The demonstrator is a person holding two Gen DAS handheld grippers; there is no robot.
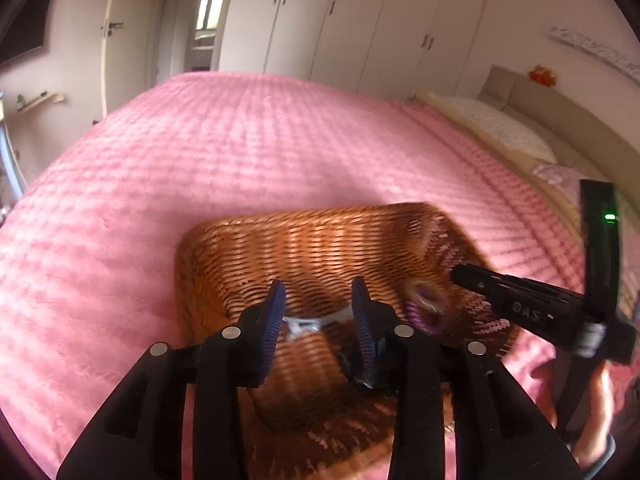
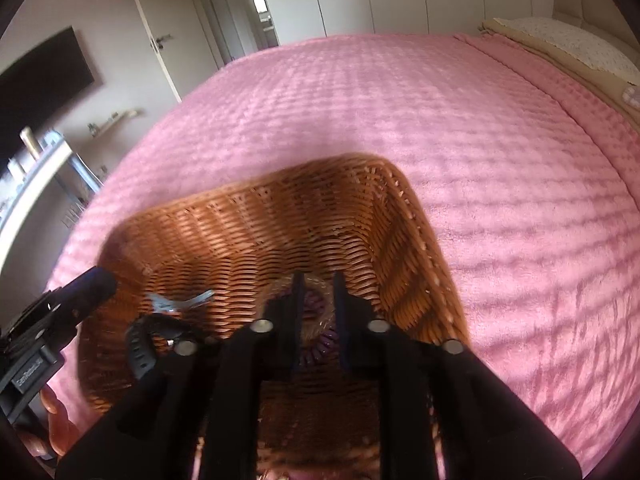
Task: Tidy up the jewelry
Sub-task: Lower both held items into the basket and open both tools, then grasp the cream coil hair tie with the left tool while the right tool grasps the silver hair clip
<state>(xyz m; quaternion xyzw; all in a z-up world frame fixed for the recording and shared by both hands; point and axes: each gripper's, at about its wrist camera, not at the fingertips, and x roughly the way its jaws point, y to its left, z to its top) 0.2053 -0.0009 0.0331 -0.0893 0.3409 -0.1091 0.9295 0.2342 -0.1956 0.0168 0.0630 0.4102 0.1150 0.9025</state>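
Observation:
A brown wicker basket point(image 1: 304, 248) point(image 2: 256, 224) sits on the pink bedspread. Inside it lie a pale blue-white piece point(image 1: 306, 322) point(image 2: 180, 302), a purple coiled band point(image 1: 424, 312) point(image 2: 320, 344) and a black strap point(image 2: 140, 344). My left gripper point(image 1: 320, 320) is open above the pale piece, with nothing between its fingers. My right gripper point(image 2: 318, 312) is open over the purple band, jaws a narrow gap apart; the band lies below and between them. The right gripper's body also shows in the left wrist view point(image 1: 520, 304), and the left gripper's in the right wrist view point(image 2: 80, 292).
The pink bedspread point(image 1: 240, 152) point(image 2: 480, 160) spreads all around the basket. Pillows point(image 1: 500, 128) lie at the far right. White wardrobes point(image 1: 340, 20) and a door stand behind the bed. A desk point(image 2: 36, 176) stands at the left.

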